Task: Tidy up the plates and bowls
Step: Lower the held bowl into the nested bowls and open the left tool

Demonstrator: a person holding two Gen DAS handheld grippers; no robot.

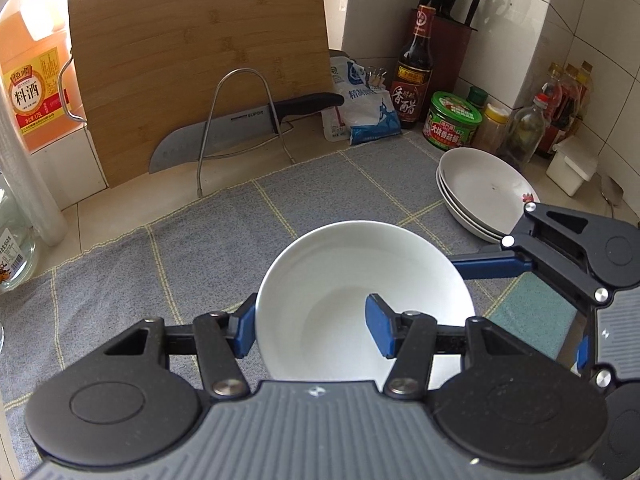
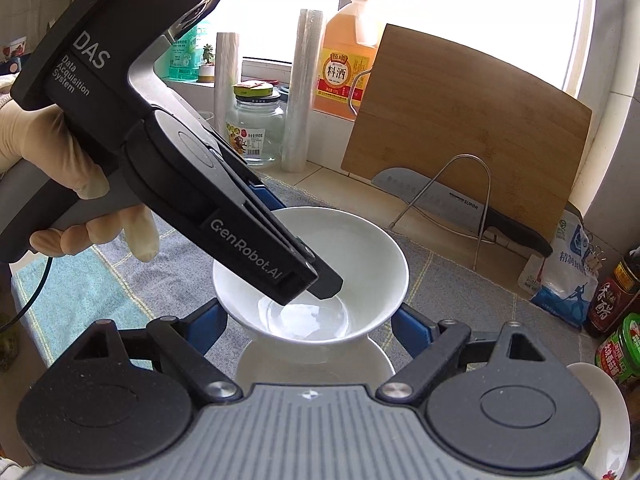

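Left jaws pinching white bowl (image 1: 352, 280) rim, right jaws straddling it

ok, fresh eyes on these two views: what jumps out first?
The white bowl, dead centre, with the left gripper clamped on its rim, one finger inside, one outside. The right gripper straddles it from the other side. Behind, a cutting board leans on the wall with a knife in front.

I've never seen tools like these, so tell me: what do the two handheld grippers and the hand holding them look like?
Each gripper has a ribbed grey body, round black discs, black linkage arms with silver pins and blue finger pads. The left one's dark pistol-shaped housing reads "DAS Data Acquisition System" and "GenRobot.AI"; a thin black cable trails from it. The hand wears a pale, thin glove.
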